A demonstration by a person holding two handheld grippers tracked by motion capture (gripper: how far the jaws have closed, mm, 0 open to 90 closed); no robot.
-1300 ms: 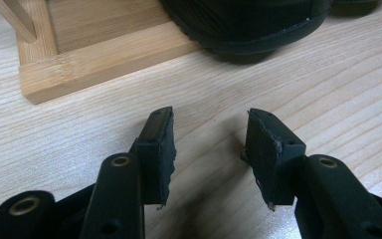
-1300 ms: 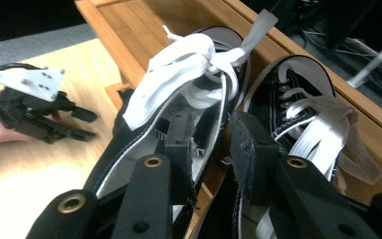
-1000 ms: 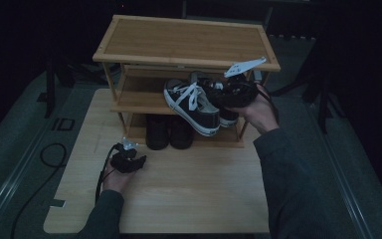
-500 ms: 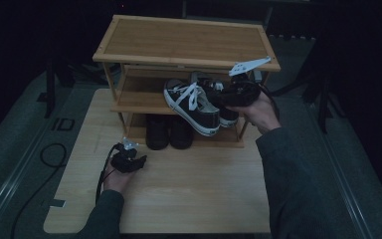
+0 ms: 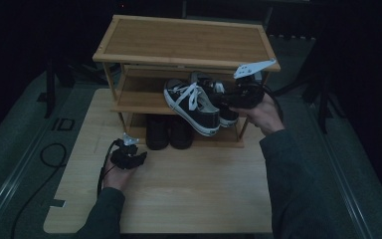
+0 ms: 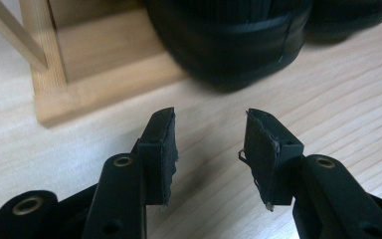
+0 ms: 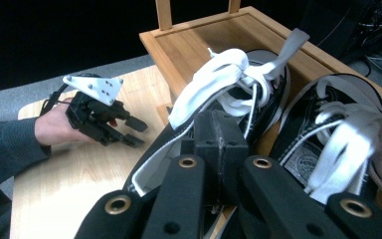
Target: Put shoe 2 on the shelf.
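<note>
On the middle shelf (image 5: 139, 102) of the shoe rack (image 5: 184, 40), right gripper (image 5: 229, 102) clamped on the heel collar of the black sneaker (image 5: 191, 107), toe pointing away from it toward rack's left; left gripper (image 5: 129, 158) open, idle, farther off.

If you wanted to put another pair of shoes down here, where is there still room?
The rack's top shelf is bare. The table is open between the rack's foot and the near edge, apart from the left gripper, jaws apart. The middle shelf's left part looks free; its right is crowded by two sneakers, one pinched by the right gripper. Dark shoes fill the bottom middle.
</note>
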